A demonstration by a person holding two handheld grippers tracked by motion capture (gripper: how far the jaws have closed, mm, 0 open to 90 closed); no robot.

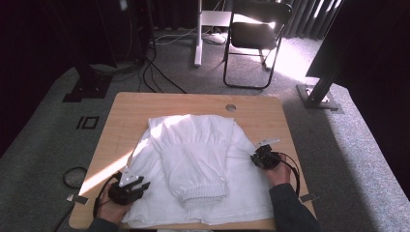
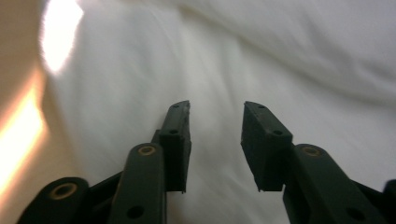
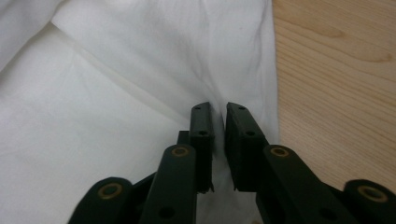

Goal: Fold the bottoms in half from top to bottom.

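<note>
A big white cloth sweatshirt point(image 1: 193, 159) is lying spread out on the light brown wooden counter point(image 1: 270, 116). It is covering most of the middle and the 6 o'clock part of the counter in the high view. One sleeve with a ribbed cuff point(image 1: 203, 195) is lying folded across the body of the sweatshirt, and the cuff is pointing to 6 o'clock.

The left claw point(image 1: 140, 185) is sitting at about 8 o'clock, at the near left edge of the sweatshirt, and a hand point(image 1: 113, 208) is holding it. In the left gripper view, the left claw point(image 2: 215, 109) is standing partly open. The white cloth is lying under the gap, and nothing is being pinched between the two black sides.

The right claw point(image 1: 254, 158) is sitting at about 3 o'clock, at the right edge of the sweatshirt, and a hand in a dark sleeve point(image 1: 279, 171) is holding it. In the right gripper view, the right claw point(image 3: 218, 106) is almost closed, with only a thin gap. Its tips are pushing into a small bunch of white cloth just beside the cloth's edge. I cannot tell if it is really gripping the cloth. The bare wood is showing at 3 o'clock of that view.

A black folding chair point(image 1: 256, 34) is standing on the grey carpet point(image 1: 48, 145) at 12 o'clock, well apart from the counter.
</note>
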